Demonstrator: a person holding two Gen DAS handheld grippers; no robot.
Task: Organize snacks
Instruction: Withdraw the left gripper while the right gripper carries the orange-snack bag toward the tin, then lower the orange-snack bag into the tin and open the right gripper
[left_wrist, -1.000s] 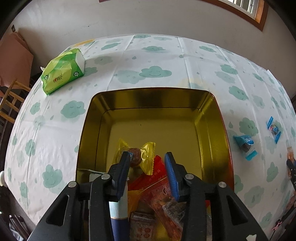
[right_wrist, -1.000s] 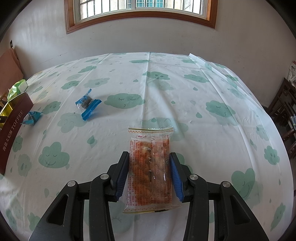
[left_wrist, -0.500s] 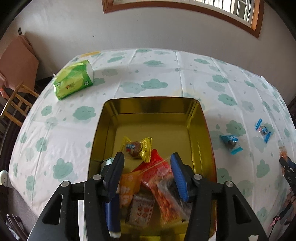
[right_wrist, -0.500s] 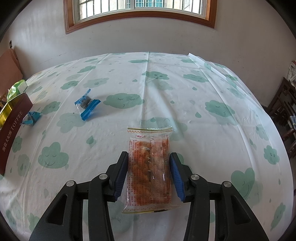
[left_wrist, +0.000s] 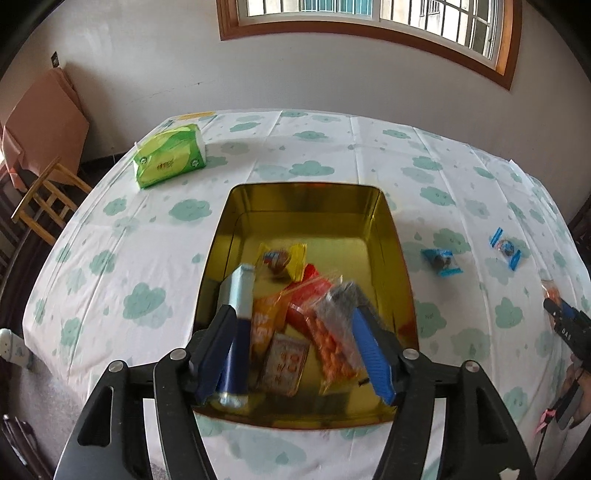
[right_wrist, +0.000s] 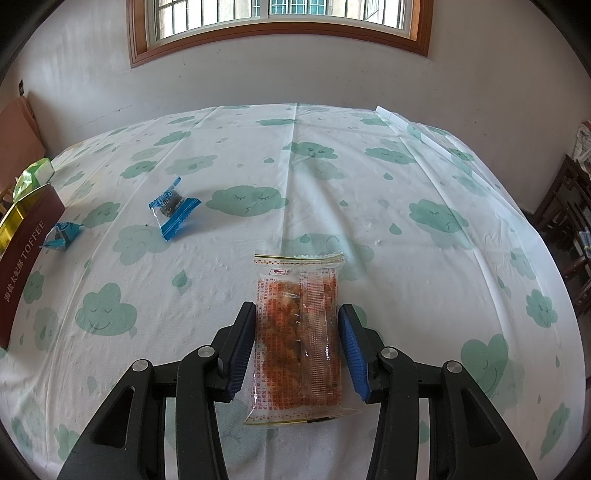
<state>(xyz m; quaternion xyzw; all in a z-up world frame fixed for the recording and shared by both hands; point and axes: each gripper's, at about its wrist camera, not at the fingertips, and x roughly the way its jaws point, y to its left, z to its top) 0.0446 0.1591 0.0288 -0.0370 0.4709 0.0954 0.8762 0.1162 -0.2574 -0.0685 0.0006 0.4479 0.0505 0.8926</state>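
Left gripper (left_wrist: 295, 354) hangs over the gold tin (left_wrist: 391, 236), jaws opening, nothing pinched; snack packets lie heaped in the tin's near end. Right gripper (right_wrist: 297, 349) straddles the orange snack packet (right_wrist: 297, 332) lying flat on the cloud-print tablecloth (right_wrist: 406, 221); pad contact not discernible. Two blue-wrapped candies (right_wrist: 173, 206) lie loose between packet and tin.

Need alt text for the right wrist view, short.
A clear packet of orange snacks lies on the cloud-print tablecloth between the fingers of the right claw, which flank its sides without clearly pressing it. Two blue-wrapped candies lie further off to the left, near a maroon tin at the picture's left edge.
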